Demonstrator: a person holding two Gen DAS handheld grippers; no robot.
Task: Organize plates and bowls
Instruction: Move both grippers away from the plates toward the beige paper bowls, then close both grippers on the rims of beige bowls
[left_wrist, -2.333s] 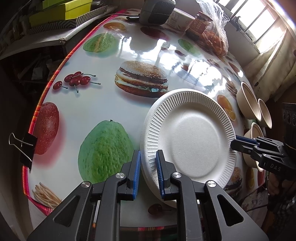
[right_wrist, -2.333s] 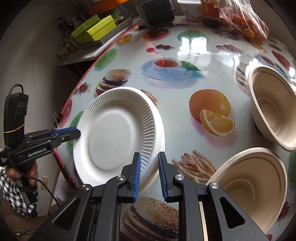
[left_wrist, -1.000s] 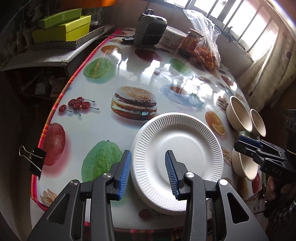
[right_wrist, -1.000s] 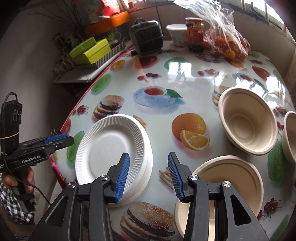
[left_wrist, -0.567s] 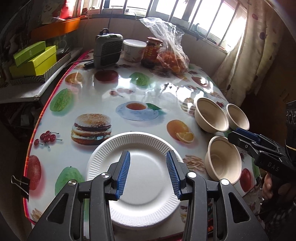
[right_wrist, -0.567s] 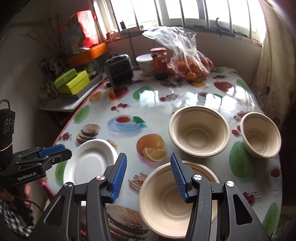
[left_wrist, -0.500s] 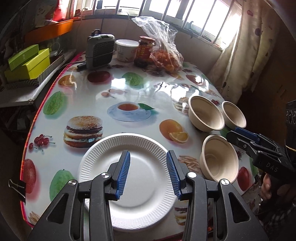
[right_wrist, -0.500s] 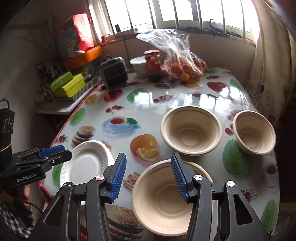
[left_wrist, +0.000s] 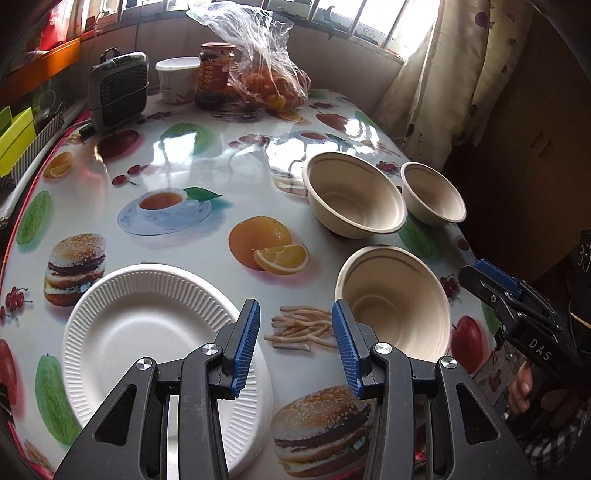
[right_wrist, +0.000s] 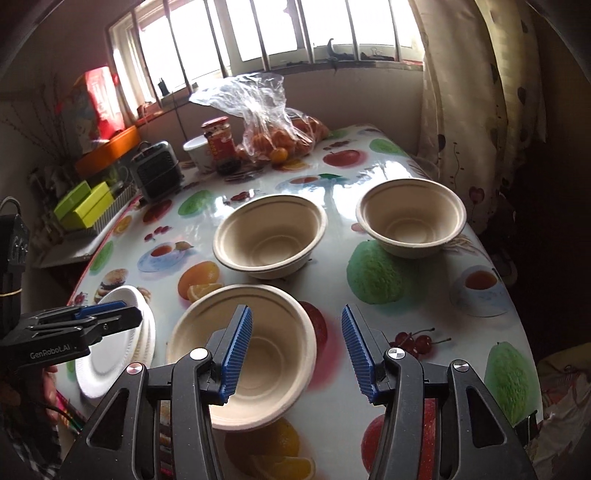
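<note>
Plates (left_wrist: 147, 332) stacked at the bench's near left edge, released; both claws, left claw (left_wrist: 295, 345) and right claw (right_wrist: 295, 345), now apart and empty, swung toward three bowls (right_wrist: 243, 354) by the right edge, likely next

You could read "GenRobot.AI" in white on the black body of your left gripper (right_wrist: 107, 316), "DAS" in white on the black body of your right gripper (left_wrist: 480, 282), the jar's (left_wrist: 216, 70) label stayed illegible.
</note>
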